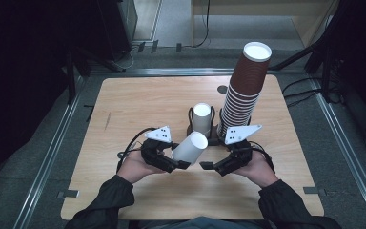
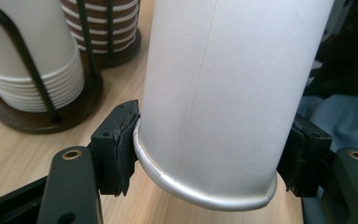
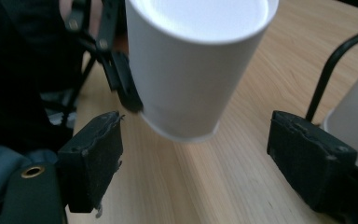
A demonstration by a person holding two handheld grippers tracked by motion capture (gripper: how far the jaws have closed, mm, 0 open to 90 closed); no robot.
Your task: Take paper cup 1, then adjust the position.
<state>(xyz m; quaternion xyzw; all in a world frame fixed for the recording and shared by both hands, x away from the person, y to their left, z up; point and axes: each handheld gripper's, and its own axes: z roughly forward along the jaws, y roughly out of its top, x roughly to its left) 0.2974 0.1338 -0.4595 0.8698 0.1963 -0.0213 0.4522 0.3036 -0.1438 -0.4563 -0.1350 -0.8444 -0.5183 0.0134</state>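
Left gripper point(image 1: 183, 163) pinching a white paper cup point(image 1: 189, 146) near its rim, right gripper point(image 1: 208, 166) spread wide, seemingly just short of it.

Cup stacks point(image 1: 240, 102) block ahead; near table point(image 1: 138, 200) open.

A light wooden table point(image 1: 138, 109) with rounded corners carries everything here. Toward its far right stands a tall, leaning stack of brown paper cups point(image 1: 245, 90), white inside at the top. Just beside it on the left, a shorter stack of white paper cups point(image 1: 202, 118) sits in a black wire holder point(image 1: 190, 119) on a dark round base. A small dark round spot point(image 1: 222, 89), perhaps a hole or grommet, shows near the far edge. The near half of the tabletop is bare wood.
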